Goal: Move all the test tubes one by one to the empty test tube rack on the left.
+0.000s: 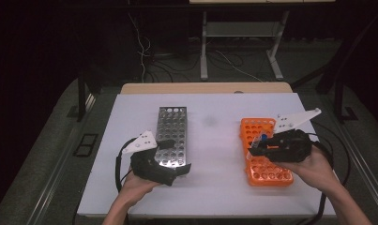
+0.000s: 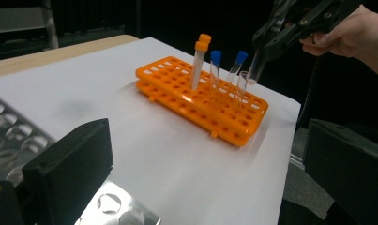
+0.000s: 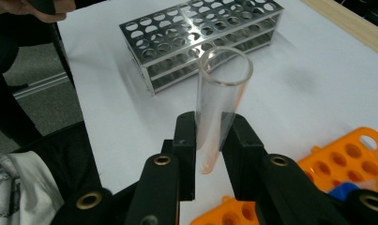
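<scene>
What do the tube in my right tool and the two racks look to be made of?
Tube: clear glass or hard plastic, glossy; the table shows through it. Orange rack: apparently moulded plastic, matte and uniformly coloured. Silver rack: likely sheet metal, shiny, reflecting light around its punched holes.

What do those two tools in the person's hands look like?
Both are chunky and black. The left tool and the right tool each carry a pale grey three-cornered plate on top and trail a black cable. Up close, the jaws are blocky black slabs with brass-coloured rings at the joints. The forearms coming in are bare, no sleeves.
</scene>
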A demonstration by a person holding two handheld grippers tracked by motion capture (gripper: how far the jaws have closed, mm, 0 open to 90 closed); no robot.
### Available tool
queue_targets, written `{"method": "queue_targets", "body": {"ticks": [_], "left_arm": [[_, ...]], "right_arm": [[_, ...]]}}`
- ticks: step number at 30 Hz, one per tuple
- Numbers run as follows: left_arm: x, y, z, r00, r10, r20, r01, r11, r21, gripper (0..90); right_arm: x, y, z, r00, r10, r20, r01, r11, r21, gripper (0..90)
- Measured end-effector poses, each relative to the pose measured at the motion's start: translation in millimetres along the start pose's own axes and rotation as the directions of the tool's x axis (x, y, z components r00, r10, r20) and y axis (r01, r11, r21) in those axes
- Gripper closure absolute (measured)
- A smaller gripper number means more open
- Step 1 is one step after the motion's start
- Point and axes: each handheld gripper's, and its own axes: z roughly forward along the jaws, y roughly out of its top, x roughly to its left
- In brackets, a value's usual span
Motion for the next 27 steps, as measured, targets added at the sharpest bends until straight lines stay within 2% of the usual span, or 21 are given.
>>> {"method": "queue_targets", "body": {"ticks": [10,15,20,27], "left_arm": [[0.2,29.8,20.1,0.9982,0.035,0.049,-0.036,0.9993,0.012,5.7],[0.7,42.7,30.7,0.9966,0.047,0.068,-0.049,0.9986,0.021,11.4],[1.3,50.2,39.5,0.9959,0.045,0.079,-0.047,0.9984,0.030,16.7],[3.8,58.5,57.9,0.9922,0.031,0.121,-0.037,0.9980,0.052,27.9]], "right_arm": [[2.3,17.0,19.6,0.9990,-0.014,-0.041,0.015,1.000,0.014,75.3],[2.6,25.9,29.5,0.9982,-0.022,-0.056,0.024,0.999,0.027,75.3],[2.6,32.8,38.4,0.9973,-0.021,-0.071,0.024,0.999,0.038,75.3],[3.7,40.1,49.5,0.9955,-0.022,-0.092,0.027,0.998,0.057,75.3]]}}
